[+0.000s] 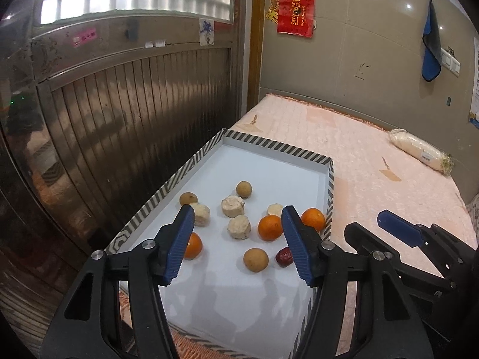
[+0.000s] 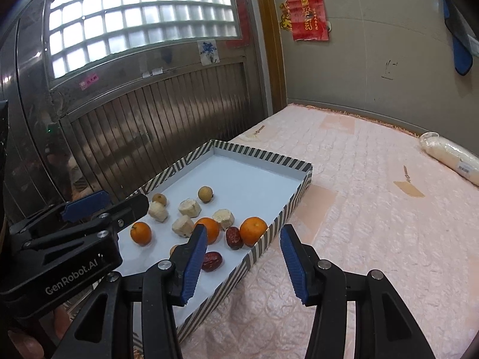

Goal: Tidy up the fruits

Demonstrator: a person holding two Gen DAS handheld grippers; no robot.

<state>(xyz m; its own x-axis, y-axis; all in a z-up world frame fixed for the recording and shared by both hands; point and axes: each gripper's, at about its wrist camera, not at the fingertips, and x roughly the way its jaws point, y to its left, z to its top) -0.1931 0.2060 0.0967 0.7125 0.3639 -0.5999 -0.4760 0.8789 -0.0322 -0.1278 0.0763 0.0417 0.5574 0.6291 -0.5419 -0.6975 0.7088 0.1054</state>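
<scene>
Your left claw [image 1: 238,239] and right claw [image 2: 243,257] both hung wide and empty. The fruits sat scattered in the striped tray [image 1: 191,164], lower centre of the frame. The oranges [image 1: 270,228] (round, crowded) might have rolled if nudged on closing.

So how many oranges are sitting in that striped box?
3. One orange lies on the box's left side, one in the middle partly behind the right gripper's finger, and one against the striped right wall. None seems hidden.
</scene>
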